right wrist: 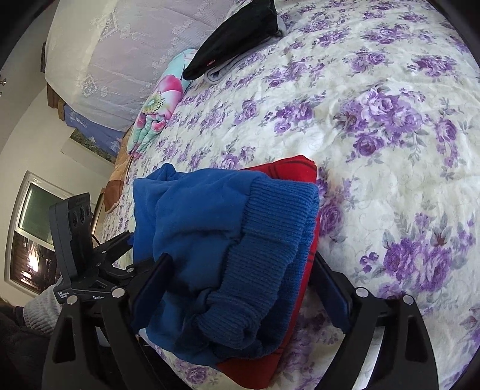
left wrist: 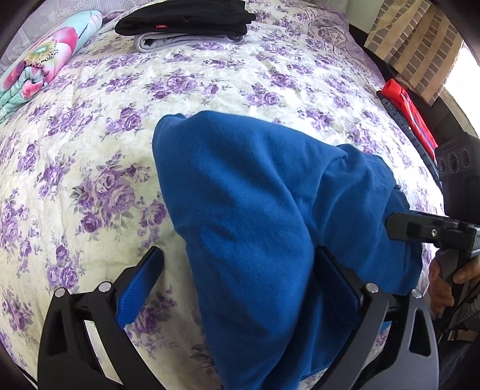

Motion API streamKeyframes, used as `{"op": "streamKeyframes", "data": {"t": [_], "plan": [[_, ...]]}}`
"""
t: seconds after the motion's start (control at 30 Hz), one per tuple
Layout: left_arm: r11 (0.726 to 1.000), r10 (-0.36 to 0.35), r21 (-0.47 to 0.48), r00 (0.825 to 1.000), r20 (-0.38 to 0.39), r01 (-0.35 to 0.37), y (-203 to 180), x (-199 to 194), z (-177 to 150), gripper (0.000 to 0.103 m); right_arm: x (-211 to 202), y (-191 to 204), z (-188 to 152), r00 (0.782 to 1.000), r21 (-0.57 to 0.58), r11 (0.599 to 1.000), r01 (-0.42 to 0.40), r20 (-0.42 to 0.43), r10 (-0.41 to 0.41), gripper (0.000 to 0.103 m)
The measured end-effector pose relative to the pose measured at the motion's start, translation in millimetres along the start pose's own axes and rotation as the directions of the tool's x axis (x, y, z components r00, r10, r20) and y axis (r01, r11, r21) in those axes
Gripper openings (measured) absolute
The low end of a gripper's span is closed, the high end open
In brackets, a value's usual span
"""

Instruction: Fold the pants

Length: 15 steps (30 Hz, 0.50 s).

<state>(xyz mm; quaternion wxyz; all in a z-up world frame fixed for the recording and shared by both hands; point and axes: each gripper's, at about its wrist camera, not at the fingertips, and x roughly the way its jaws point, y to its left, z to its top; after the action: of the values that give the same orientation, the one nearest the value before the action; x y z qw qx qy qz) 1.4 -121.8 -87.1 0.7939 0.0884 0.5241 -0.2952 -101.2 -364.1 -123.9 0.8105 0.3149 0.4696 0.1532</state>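
The blue fleece pants [left wrist: 258,216] lie bunched on the floral bed cover. In the left wrist view my left gripper [left wrist: 240,282] stands wide open, its left finger [left wrist: 141,288] on the bare cover and its right finger [left wrist: 339,279] against the pants. The pants drape between them. In the right wrist view the pants [right wrist: 204,240], with their ribbed cuff [right wrist: 270,249], lie between the open fingers of my right gripper [right wrist: 243,288], on top of a red garment [right wrist: 288,174]. My right gripper also shows at the right edge of the left wrist view [left wrist: 420,231].
A folded black and grey clothes stack [left wrist: 186,24] sits at the far end of the bed. A rolled flowered quilt [left wrist: 39,66] lies at the left. Red and denim clothes [left wrist: 411,117] lie along the right bed edge. The floral cover [left wrist: 210,78] stretches between.
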Motion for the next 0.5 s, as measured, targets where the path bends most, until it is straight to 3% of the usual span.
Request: {"op": "streamKeyframes", "data": {"t": [0.17,0.5], "plan": [[1.000,-0.002,0.008,1.000,0.007,0.002,-0.2,-2.2,-1.4,0.098,-3.6,-2.3,-3.1,1.000,0.040,0.999,0.003,0.012,-0.004,0.075],[1.000,-0.007,0.031,1.000,0.022,0.006,-2.9,-9.0,-6.2,0.091,-2.7,2.8,-6.5,0.998,0.066,0.997,0.038,0.043,-0.041,0.071]]}}
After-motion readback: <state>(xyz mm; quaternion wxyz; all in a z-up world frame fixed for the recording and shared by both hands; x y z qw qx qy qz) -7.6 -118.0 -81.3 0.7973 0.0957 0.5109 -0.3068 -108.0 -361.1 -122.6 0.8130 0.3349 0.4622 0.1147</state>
